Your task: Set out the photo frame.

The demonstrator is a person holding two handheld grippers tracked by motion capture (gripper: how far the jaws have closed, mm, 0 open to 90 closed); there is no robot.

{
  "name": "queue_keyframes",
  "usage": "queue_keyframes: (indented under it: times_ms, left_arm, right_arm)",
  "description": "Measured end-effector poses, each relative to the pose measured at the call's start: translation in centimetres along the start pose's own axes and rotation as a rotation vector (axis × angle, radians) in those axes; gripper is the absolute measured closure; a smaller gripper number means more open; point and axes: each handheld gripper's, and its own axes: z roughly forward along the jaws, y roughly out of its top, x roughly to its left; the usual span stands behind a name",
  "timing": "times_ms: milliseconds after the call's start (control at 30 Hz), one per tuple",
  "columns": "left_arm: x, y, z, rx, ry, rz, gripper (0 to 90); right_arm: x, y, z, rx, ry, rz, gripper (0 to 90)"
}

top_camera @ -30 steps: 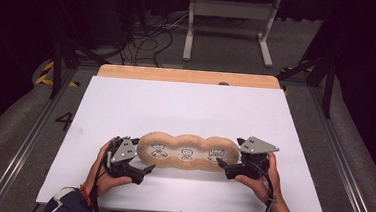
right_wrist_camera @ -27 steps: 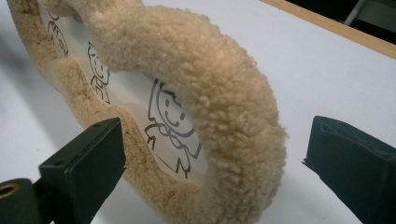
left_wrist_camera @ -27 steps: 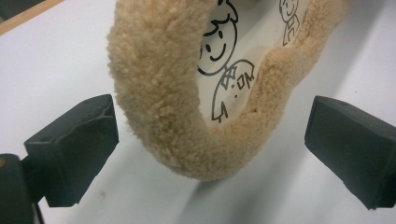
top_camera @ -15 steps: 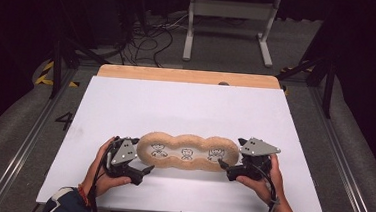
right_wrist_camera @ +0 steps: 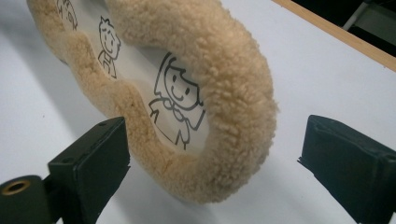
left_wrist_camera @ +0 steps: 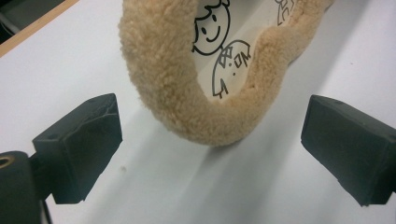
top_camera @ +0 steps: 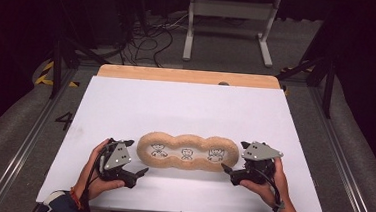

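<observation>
Lower middle of the high view, on the white bench (top_camera: 186, 106): tan fleecy three-lobed cushion with cartoon kid prints (top_camera: 188, 151), lying flat. Left gripper (top_camera: 135, 157) and right gripper (top_camera: 229, 168) parked at either end, jaws spread, not touching. Looks like lining up. Next: slide inward, pinch each rim.

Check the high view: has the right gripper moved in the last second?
Yes. The right gripper has backed slightly away from the fuzzy mat toward the table's right edge, jaws open.
</observation>
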Motion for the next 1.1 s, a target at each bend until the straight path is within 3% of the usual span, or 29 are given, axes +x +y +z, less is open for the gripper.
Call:
queue_keyframes:
  times_ms: [167, 367, 533, 1100]
  left_arm:
    - [0.1, -0.6, -0.4, 0.004, 0.000, -0.012, 5.3]
    - [0.3, -1.4, -0.7, 0.024, 0.006, -0.008, 5.7]
    - [0.4, -2.2, -1.0, 0.034, 0.005, -0.009, 5.8]
    - [1.4, -4.6, -2.2, 0.037, 0.021, -0.041, 5.6]
  right_arm:
    - [0.2, -0.4, -0.3, 0.015, -0.006, -0.007, 8.0]
    - [0.4, -1.1, -0.4, -0.006, -0.015, 0.021, 9.2]
    - [0.6, -1.6, -0.4, -0.002, -0.026, 0.009, 9.3]
    - [-0.3, -4.4, -1.7, -0.015, -0.063, 0.066, 9.2]
